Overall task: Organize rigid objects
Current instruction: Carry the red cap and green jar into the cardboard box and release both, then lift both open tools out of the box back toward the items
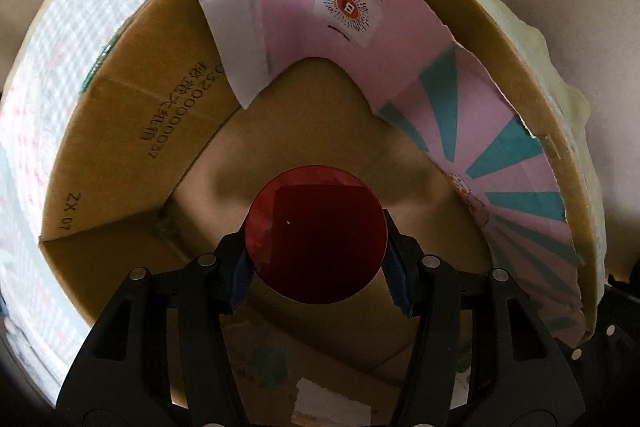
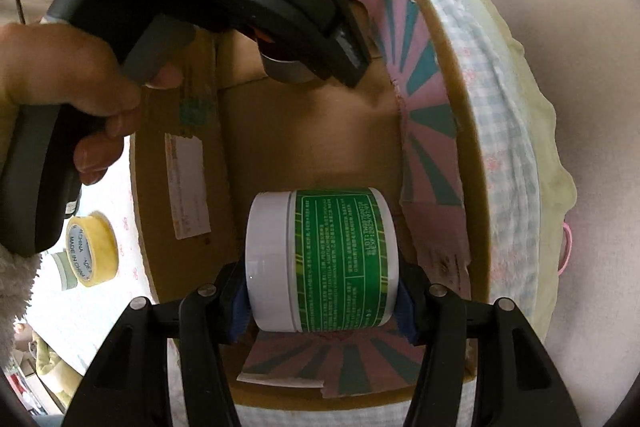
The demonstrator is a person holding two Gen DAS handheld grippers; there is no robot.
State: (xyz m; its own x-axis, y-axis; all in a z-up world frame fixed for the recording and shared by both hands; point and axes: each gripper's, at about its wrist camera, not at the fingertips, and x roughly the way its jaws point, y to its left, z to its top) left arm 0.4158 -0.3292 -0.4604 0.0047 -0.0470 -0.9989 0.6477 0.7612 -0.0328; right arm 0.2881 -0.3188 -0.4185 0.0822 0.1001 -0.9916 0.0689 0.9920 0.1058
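My left gripper point(image 1: 316, 263) is shut on a round dark red object point(image 1: 316, 235) and holds it inside an open cardboard box point(image 1: 120, 155), above the box floor. In the right wrist view the left gripper point(image 2: 296, 67) reaches into the far end of the same box point(image 2: 304, 131) with that object partly hidden under it. My right gripper point(image 2: 322, 301) is shut on a white jar with a green label point(image 2: 324, 259), lying sideways over the box's near edge.
Pink and teal printed flaps point(image 1: 400, 39) line the box walls. The box sits on a light checked cloth point(image 2: 508, 163). A roll of yellow tape point(image 2: 94, 251) lies outside the box at the left. A hand point(image 2: 60, 75) holds the left gripper.
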